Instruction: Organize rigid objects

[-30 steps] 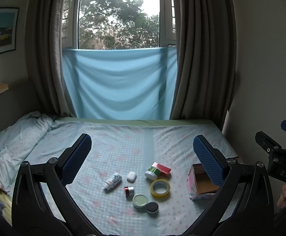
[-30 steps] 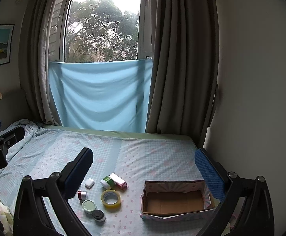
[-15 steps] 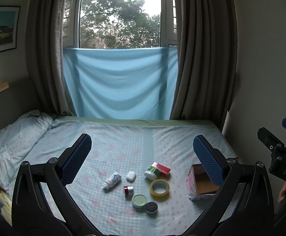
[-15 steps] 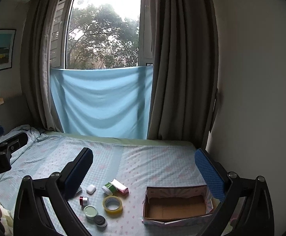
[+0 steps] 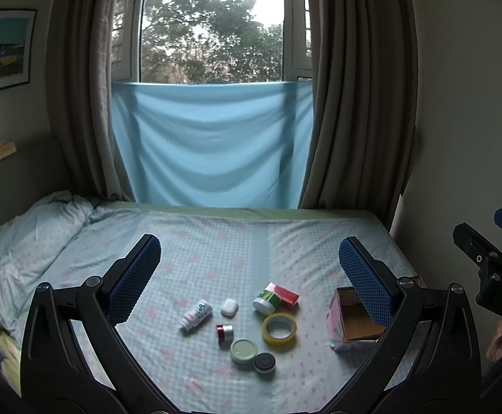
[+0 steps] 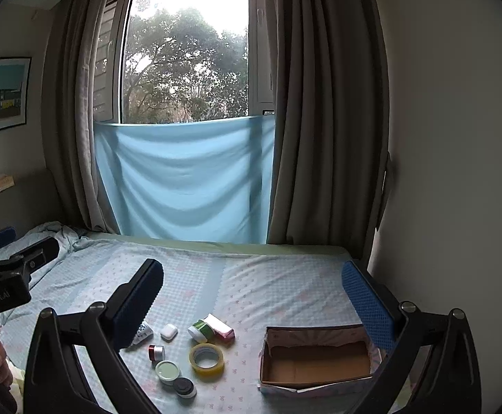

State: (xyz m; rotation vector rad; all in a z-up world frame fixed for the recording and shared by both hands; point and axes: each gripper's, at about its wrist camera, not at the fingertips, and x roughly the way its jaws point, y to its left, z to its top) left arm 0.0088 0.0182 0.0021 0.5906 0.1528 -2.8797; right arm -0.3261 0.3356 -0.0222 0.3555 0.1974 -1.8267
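Several small items lie on the bed: a white bottle (image 5: 197, 314), a white earbud case (image 5: 229, 307), a green-and-white jar (image 5: 264, 302), a red box (image 5: 284, 296), a yellow tape roll (image 5: 279, 328), a red-capped jar (image 5: 224, 332), a pale green tin (image 5: 244, 350) and a black lid (image 5: 264, 362). An open cardboard box (image 6: 314, 362) stands to their right. My left gripper (image 5: 249, 272) and right gripper (image 6: 252, 296) are both open, empty, and held well above and short of the items.
The bed (image 5: 216, 248) has a rumpled pillow (image 5: 26, 238) at the left. The wall (image 6: 458, 172) and curtains (image 6: 320, 103) border the right side. A blue cloth (image 5: 213, 148) hangs under the window.
Both views have shifted slightly upward; the items sit lower in the frames. Both grippers stay open, nothing was touched.
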